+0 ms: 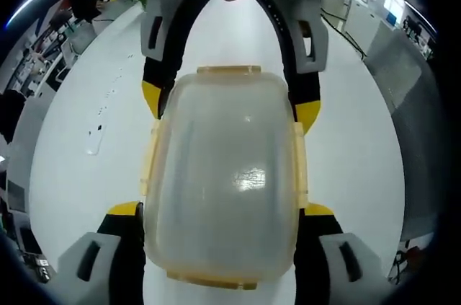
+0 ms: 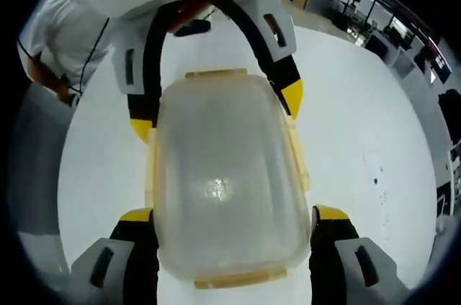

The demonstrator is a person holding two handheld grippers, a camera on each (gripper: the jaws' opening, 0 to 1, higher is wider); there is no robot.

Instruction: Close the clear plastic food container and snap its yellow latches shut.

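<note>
White tabletop [image 1: 72,168] spreads under everything, with office desks and equipment crowding the far edges of the room at about 10 and 2 o'clock in the left gripper view.

Starting at the left: the left gripper [image 1: 222,247] rises from 6 o'clock of its own view, jaws spread wide, one yellow-tipped jaw on each side of the clear container [image 1: 223,175]. Whether the tips press the walls or merely sit beside them, I cannot tell. The lid lies on the tub, and pale yellow latches [image 1: 229,71] run along its edges at 12, 3, 6 and 9 o'clock. They look laid against the sides; whether any is clicked home is unclear.

Across the box, at 12 o'clock in that view, stands the right gripper [image 1: 234,114], also spread wide and straddling the far end. In the right gripper view the same layout mirrors: right gripper [image 2: 230,236] at 6 o'clock, container [image 2: 227,175] centred, latches [image 2: 216,74], left gripper [image 2: 216,114] at 12, and a person in a white shirt [image 2: 61,38] at 10 o'clock.

To do this step well, I judge one gripper should steady the box while the other presses each latch flat, working opposite sides in turn so the lid seats evenly.
</note>
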